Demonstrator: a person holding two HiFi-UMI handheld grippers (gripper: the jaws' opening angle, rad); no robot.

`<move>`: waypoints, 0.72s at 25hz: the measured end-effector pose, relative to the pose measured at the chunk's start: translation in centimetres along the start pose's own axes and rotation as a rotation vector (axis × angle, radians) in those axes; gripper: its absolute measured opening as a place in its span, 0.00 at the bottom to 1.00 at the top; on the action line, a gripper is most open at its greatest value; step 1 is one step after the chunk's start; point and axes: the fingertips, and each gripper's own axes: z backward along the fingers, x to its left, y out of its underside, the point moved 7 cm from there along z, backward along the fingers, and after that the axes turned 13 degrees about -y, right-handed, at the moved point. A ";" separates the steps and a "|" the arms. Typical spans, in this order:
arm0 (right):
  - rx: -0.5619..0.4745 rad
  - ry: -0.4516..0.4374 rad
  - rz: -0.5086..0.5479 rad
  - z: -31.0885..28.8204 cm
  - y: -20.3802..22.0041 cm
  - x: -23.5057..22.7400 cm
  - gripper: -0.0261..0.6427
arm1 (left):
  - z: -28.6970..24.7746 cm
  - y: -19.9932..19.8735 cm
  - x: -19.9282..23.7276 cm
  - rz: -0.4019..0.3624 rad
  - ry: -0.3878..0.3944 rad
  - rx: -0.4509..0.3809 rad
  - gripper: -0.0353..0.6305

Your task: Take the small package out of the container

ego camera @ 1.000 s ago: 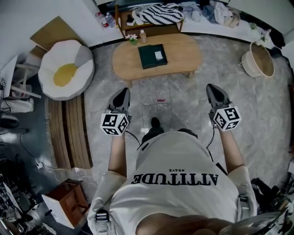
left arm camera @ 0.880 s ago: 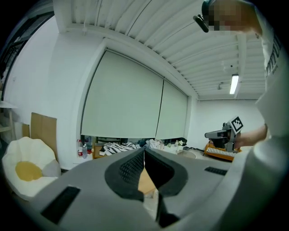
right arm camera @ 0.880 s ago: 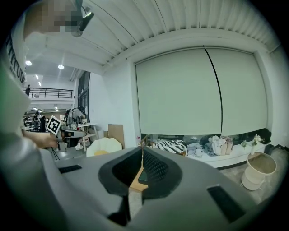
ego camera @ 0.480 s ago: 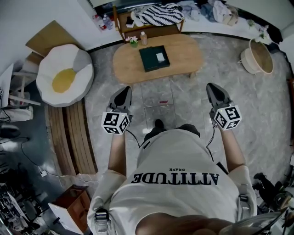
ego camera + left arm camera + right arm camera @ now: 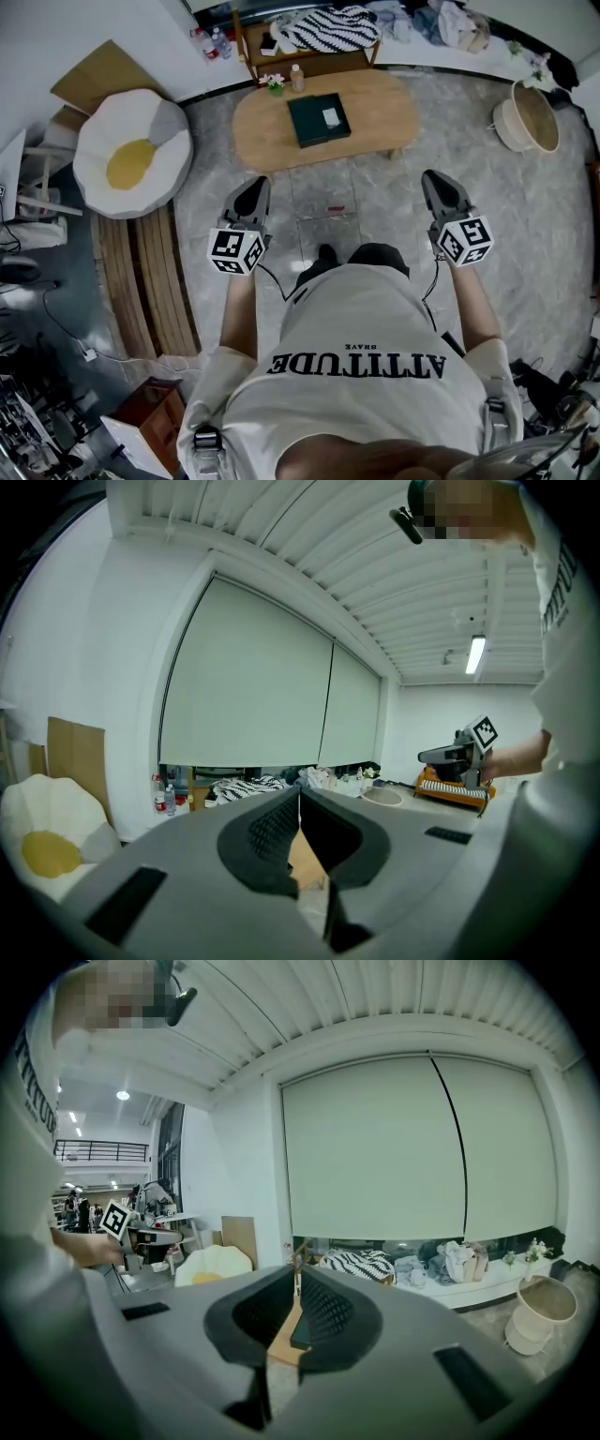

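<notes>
Left gripper view: left gripper (image 5: 298,797) jaws pressed together, nothing between them. Right gripper view: right gripper (image 5: 297,1281) jaws also closed, empty. Head view: both are held ahead of the person's white T-shirt (image 5: 356,375), left at 11 o'clock, right at 1 o'clock, well apart, tips toward 12.

Dark green square tray-like container (image 5: 319,120) lies at 12 o'clock on a light wooden oval low table (image 5: 267,127), well apart from both grippers. Small white package (image 5: 331,116) sits inside the container, toward its 3 o'clock side; too small to make out details.

In the gripper views the table shows only as a thin wood sliver behind the jaws. The container is a dark strip in the right gripper view, package not made out.

Small bottle (image 5: 297,77) and flower pot (image 5: 275,83) stand at the table's far edge. Floor is grey marbled tile (image 5: 525,216). White-and-yellow fried-egg cushion (image 5: 131,150) at 10 o'clock, round woven basket (image 5: 532,117) at 2 o'clock. Black-and-white striped cloth (image 5: 323,28) on a wooden shelf (image 5: 309,61) at 12, cut by the frame top. Feet mostly hidden under the torso.
</notes>
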 end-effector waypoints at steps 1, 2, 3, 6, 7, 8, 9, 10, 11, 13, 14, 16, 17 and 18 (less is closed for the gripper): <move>0.001 -0.001 -0.001 -0.2 0.0 -0.1 0.07 | -0.1 0.0 0.1 0.000 -0.001 0.002 0.09; 0.001 -0.002 -0.003 -0.4 0.0 -0.2 0.07 | -0.3 0.0 0.2 -0.001 -0.001 0.005 0.09; 0.001 -0.004 -0.005 -0.5 -0.1 -0.4 0.07 | -0.5 0.0 0.2 -0.001 -0.002 0.008 0.09; 0.001 -0.011 -0.011 -1.0 -0.1 -1.1 0.07 | -1.2 0.0 0.1 -0.006 -0.002 0.018 0.09; 0.002 -0.014 -0.014 -1.1 0.0 -1.4 0.07 | -1.4 0.0 0.0 -0.008 -0.003 0.022 0.09; 0.003 -0.017 -0.016 -1.2 0.1 -1.7 0.07 | -1.6 0.1 -0.2 -0.010 -0.005 0.025 0.09; 0.003 -0.021 -0.019 -1.3 0.2 -2.1 0.07 | -1.8 0.1 -0.3 -0.011 -0.007 0.027 0.09; 0.002 -0.026 -0.021 -1.5 0.3 -2.4 0.07 | -2.0 0.2 -0.5 -0.012 -0.010 0.030 0.09; 0.002 -0.031 -0.023 -1.7 0.3 -2.9 0.07 | -2.3 0.2 -0.6 -0.011 -0.014 0.032 0.09; 0.003 -0.045 -0.027 -2.5 0.2 -4.1 0.07 | -3.1 0.1 -0.8 -0.010 -0.024 0.032 0.09; 0.004 -0.054 -0.027 -3.0 0.0 -4.8 0.07 | -3.6 0.0 -0.9 -0.008 -0.031 0.030 0.09; 0.008 -0.076 -0.027 -4.3 -0.3 -6.2 0.07 | -4.7 -0.2 -1.0 -0.002 -0.045 0.023 0.09; 0.012 -0.087 -0.028 -4.9 -0.5 -6.9 0.07 | -5.3 -0.3 -1.1 0.001 -0.051 0.018 0.09; 0.017 -0.098 -0.027 -5.4 -0.7 -7.6 0.07 | -5.9 -0.5 -1.3 0.004 -0.054 0.013 0.09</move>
